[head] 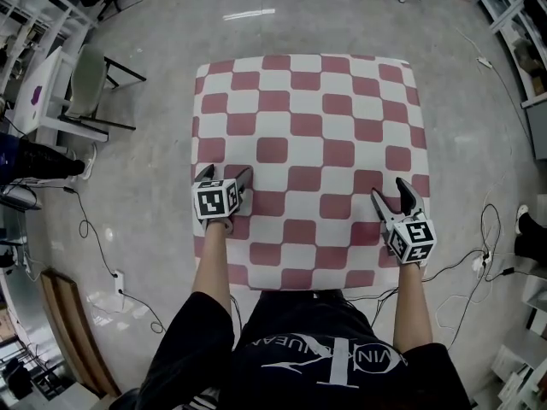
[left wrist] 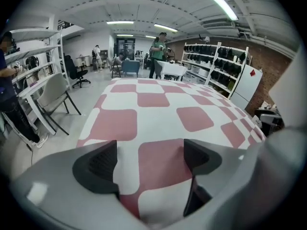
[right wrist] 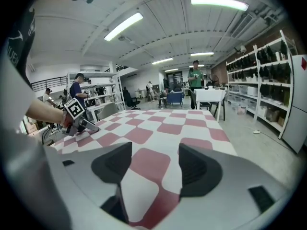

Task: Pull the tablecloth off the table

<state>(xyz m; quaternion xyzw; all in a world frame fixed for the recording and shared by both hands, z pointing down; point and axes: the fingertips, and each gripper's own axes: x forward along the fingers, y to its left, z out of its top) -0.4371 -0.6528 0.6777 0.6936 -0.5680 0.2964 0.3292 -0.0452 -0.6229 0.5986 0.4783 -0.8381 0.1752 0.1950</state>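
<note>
A red-and-white checked tablecloth (head: pixel 308 143) covers the whole square table and hangs over its edges. My left gripper (head: pixel 226 175) hovers over the cloth near the table's left front part, jaws open with nothing between them. In the left gripper view the left gripper (left wrist: pixel 151 164) looks down on a red square of the tablecloth (left wrist: pixel 158 104). My right gripper (head: pixel 389 190) is over the right front part, also open and empty. In the right gripper view the right gripper (right wrist: pixel 153 166) frames the tablecloth (right wrist: pixel 163 128), and the left gripper (right wrist: pixel 79 121) shows at the far left.
A chair (head: pixel 85 84) and white shelving stand left of the table. Cables (head: pixel 479 263) lie on the floor at the right front, beside shelf racks. A white table (right wrist: pixel 209 96) and standing people are far behind the table.
</note>
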